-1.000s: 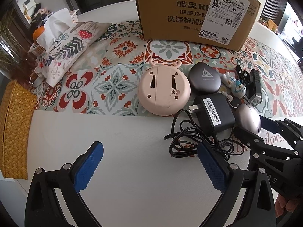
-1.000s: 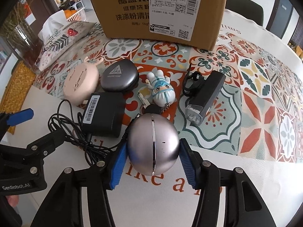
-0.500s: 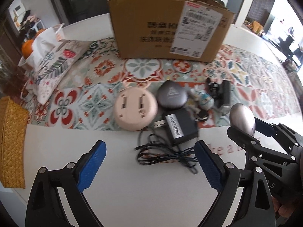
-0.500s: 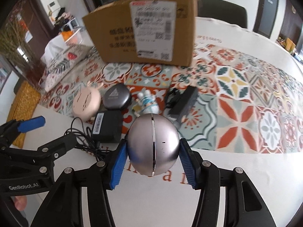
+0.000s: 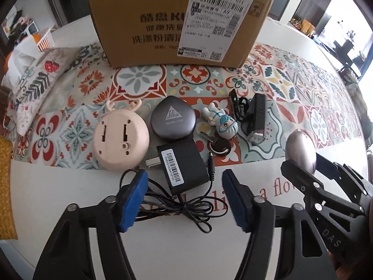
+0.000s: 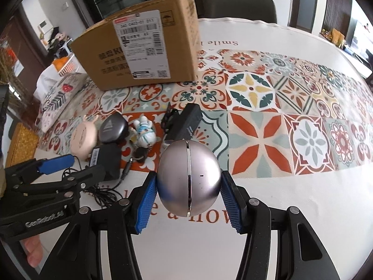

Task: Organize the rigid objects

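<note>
My right gripper [image 6: 188,175] is shut on a silver egg-shaped shell [image 6: 188,182] and holds it above the table's white front strip. In the left wrist view that shell [image 5: 300,150] hangs at the right. My left gripper [image 5: 184,198] points down over a black power adapter [image 5: 184,168] and its tangled cable [image 5: 186,206]. Its jaws are closing, with the adapter's near end and the cable between the blue pads [image 5: 134,198], which stand clear of the adapter. Behind lie a pink round device [image 5: 121,142], a dark grey case [image 5: 172,122], a small figurine [image 5: 221,121], a key fob [image 5: 219,145] and a black lamp [image 5: 256,119].
A cardboard box [image 5: 177,23] stands at the back on the patterned table runner [image 5: 314,98]. A floral tissue pouch [image 5: 35,81] and a yellow woven basket [image 5: 4,186] are at the left. A dark chair [image 6: 240,7] stands behind the table.
The left jaws have narrowed a lot, and that gripper has shifted right until the adapter lies between its pads. The right gripper has risen and drawn back with the silver shell.
</note>
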A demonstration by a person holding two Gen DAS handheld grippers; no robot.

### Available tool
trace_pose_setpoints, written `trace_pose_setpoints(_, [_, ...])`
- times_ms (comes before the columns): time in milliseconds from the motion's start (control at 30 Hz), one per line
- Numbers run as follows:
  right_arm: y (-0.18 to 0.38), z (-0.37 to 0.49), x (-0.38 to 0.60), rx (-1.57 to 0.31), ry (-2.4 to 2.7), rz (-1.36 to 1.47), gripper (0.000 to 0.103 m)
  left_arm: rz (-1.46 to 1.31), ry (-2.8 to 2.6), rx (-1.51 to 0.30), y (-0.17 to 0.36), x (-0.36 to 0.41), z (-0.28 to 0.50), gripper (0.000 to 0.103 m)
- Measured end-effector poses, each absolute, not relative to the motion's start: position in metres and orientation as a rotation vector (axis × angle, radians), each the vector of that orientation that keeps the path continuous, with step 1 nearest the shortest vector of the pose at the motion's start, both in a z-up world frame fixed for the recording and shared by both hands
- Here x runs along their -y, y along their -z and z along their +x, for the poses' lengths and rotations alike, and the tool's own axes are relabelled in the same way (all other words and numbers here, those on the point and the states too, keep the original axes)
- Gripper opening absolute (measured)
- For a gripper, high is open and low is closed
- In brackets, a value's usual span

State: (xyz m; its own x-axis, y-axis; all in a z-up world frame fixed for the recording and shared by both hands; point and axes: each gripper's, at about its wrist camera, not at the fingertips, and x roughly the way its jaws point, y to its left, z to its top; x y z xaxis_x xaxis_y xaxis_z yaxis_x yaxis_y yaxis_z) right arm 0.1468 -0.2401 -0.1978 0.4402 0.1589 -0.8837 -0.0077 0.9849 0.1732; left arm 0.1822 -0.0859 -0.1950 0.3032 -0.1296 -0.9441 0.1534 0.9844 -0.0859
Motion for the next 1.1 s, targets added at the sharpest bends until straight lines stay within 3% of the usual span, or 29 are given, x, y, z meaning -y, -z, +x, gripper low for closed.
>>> trace_pose_setpoints(333, [0.205,0.153,0.240,-1.125,-0.103,0.162,0.054,-0.027,0.154,-1.300,0.219,0.089,0.193,0.047])
trace_pose_setpoints(767, [0.206,0.154,0.226,-1.135,-0.135,0.150,0.054,-0.063,0.197,-1.265,0.228,0.079,0.187,0.046])
trace_pose_setpoints(1100, [0.191,0.147,0.217,-1.117,-0.159,0.137,0.054,-0.103,0.242,-1.219,0.204,0.060,0.166,0.046])
